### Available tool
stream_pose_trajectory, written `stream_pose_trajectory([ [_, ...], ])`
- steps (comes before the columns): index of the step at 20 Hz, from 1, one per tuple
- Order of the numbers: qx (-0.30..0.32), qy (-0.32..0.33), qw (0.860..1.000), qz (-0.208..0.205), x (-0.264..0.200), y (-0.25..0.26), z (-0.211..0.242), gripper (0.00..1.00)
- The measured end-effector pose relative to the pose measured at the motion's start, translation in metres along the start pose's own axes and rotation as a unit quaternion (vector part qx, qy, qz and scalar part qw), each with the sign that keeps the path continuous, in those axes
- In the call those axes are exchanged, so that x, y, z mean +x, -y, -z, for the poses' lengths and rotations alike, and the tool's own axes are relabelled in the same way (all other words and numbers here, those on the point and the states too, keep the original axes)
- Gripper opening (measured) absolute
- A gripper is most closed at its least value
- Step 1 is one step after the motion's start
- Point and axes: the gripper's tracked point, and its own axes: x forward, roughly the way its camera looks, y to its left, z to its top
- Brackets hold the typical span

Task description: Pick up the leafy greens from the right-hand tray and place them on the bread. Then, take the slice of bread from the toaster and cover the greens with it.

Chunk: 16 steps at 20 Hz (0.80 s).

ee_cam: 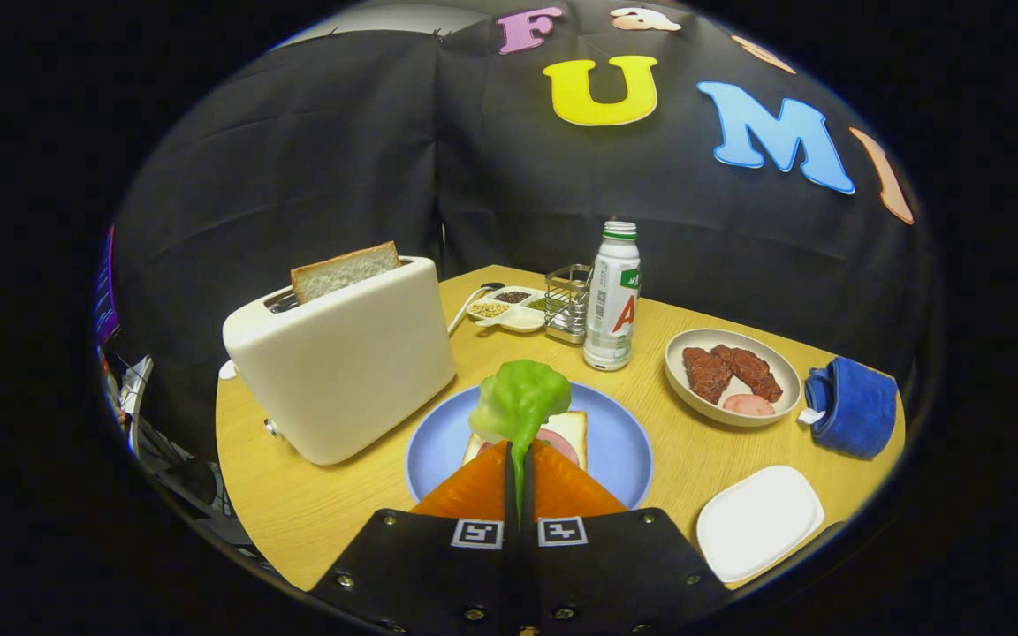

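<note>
My gripper (520,449) is shut on the leafy greens (520,400), whose stem is pinched between the fingertips while the frilly green head sticks up ahead of them. Just beyond and below the fingers lies a slice of bread (569,430) topped with a pink slice of ham, on a blue plate (624,450). The greens hang over that bread. To the left stands a cream toaster (341,367) with a second slice of bread (343,270) poking out of its slot.
A white bottle (612,300) stands behind the plate. A white bowl (770,353) with meat pieces sits to the right, a blue cloth (854,406) beyond it. A white tray (761,521) lies near right. A seasoning dish (505,311) and wire rack (569,302) are at the back.
</note>
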Motion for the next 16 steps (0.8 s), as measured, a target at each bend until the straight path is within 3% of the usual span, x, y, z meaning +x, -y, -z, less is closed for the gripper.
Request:
stream_pose_trajectory([
  [4, -0.01, -0.012, 1.0, -0.009, 0.01, -0.01, 0.005, 0.01],
  [8, -0.026, -0.022, 0.999, 0.012, 0.017, 0.001, 0.013, 0.06],
  [11, -0.022, -0.021, 0.999, 0.02, 0.019, 0.006, 0.011, 0.17],
  [16, -0.037, -0.021, 0.999, 0.028, 0.016, 0.01, 0.01, 0.26],
])
